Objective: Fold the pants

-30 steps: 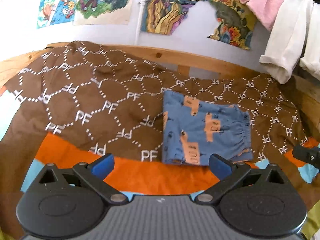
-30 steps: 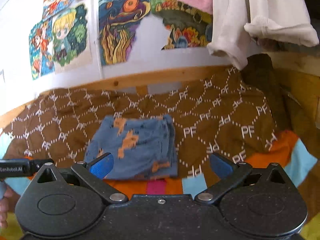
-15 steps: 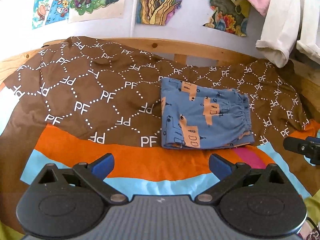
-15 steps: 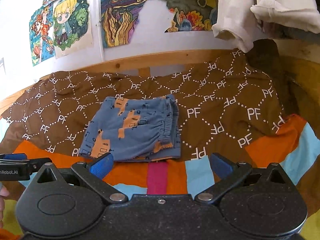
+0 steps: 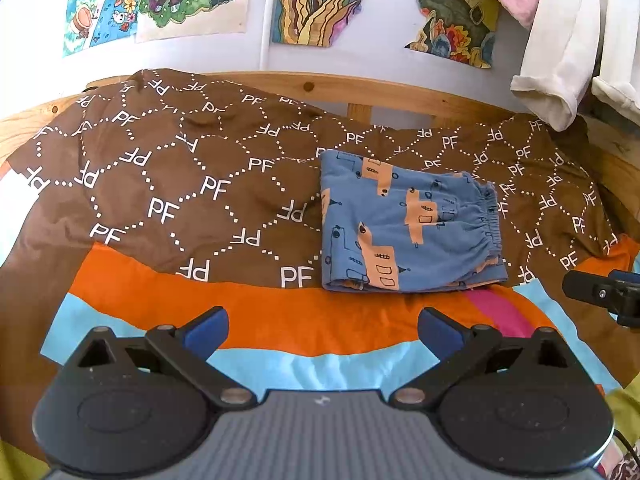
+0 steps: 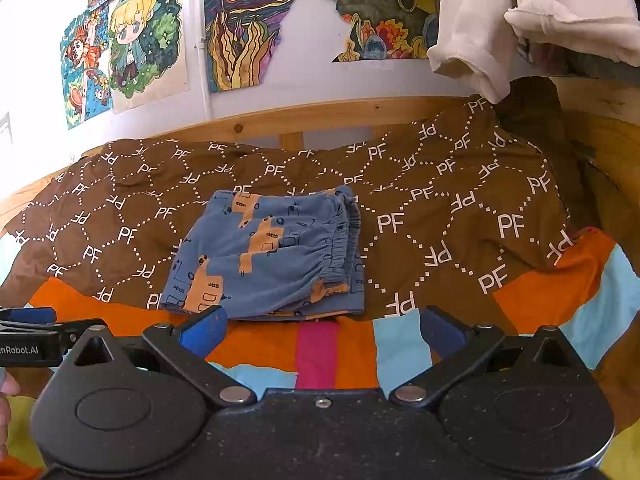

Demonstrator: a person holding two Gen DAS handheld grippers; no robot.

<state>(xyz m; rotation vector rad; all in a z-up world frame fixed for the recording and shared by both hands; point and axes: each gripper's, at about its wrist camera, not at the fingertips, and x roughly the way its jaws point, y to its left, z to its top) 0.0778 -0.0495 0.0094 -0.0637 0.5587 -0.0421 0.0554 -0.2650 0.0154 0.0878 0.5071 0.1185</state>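
Observation:
The blue pants with orange prints (image 5: pixel 408 224) lie folded into a compact rectangle on the brown "PF" blanket (image 5: pixel 180 184), elastic waistband to the right. They also show in the right wrist view (image 6: pixel 268 256). My left gripper (image 5: pixel 322 330) is open and empty, held back over the orange and light-blue striped cover, short of the pants' near edge. My right gripper (image 6: pixel 322 330) is open and empty, just in front of the pants' near edge. The right gripper's tip shows at the left wrist view's right edge (image 5: pixel 600 292); the left gripper shows at the right wrist view's left edge (image 6: pixel 36 340).
A wooden bed rail (image 5: pixel 360 94) runs behind the blanket under a wall with drawings (image 5: pixel 316 4). White and pink garments (image 5: pixel 556 60) hang at the upper right. The striped cover (image 5: pixel 304 320) spreads in front of the pants.
Both grippers have drawn back from the folded pants, toward the near side of the bed. More of the striped cover shows in front. The pants have not moved.

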